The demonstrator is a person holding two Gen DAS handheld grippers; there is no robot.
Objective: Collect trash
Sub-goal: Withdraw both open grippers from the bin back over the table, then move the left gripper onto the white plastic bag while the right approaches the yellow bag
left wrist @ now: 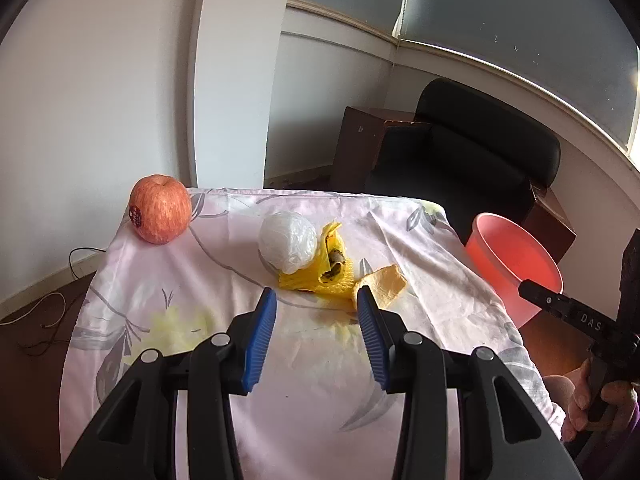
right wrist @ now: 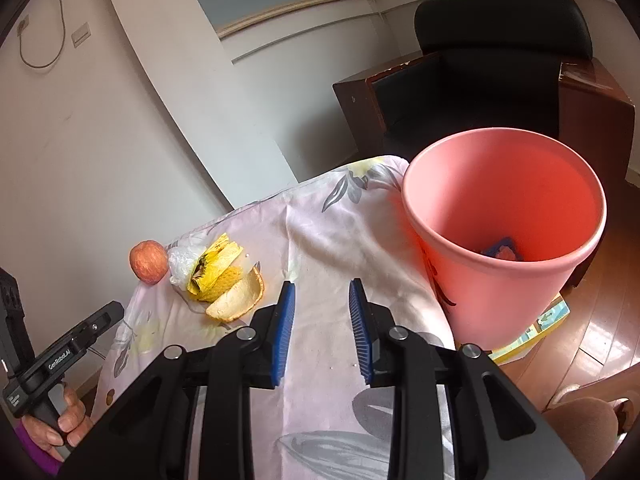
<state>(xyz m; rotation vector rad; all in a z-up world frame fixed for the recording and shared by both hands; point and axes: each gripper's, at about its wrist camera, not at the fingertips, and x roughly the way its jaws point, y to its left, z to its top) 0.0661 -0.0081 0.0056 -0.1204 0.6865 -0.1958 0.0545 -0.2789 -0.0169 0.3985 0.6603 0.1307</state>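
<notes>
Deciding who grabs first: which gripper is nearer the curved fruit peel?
Left. The left gripper has its fingertips right at the peel; the right gripper sits off to its side, nearer the pink bin.

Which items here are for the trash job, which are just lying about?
Job:
- pink bin
- fruit peel
- yellow foam net
- crumpled plastic bag

Lying about:
- apple, whole, stickered, probably not trash
- black chair
- floral cloth covering the table

Beyond my tabletop (left wrist: 304, 420) stand white walls (left wrist: 100, 100), a black armchair (left wrist: 472, 152) far right, daylit windows (left wrist: 520, 12), glossy wood floor (right wrist: 592, 336).
</notes>
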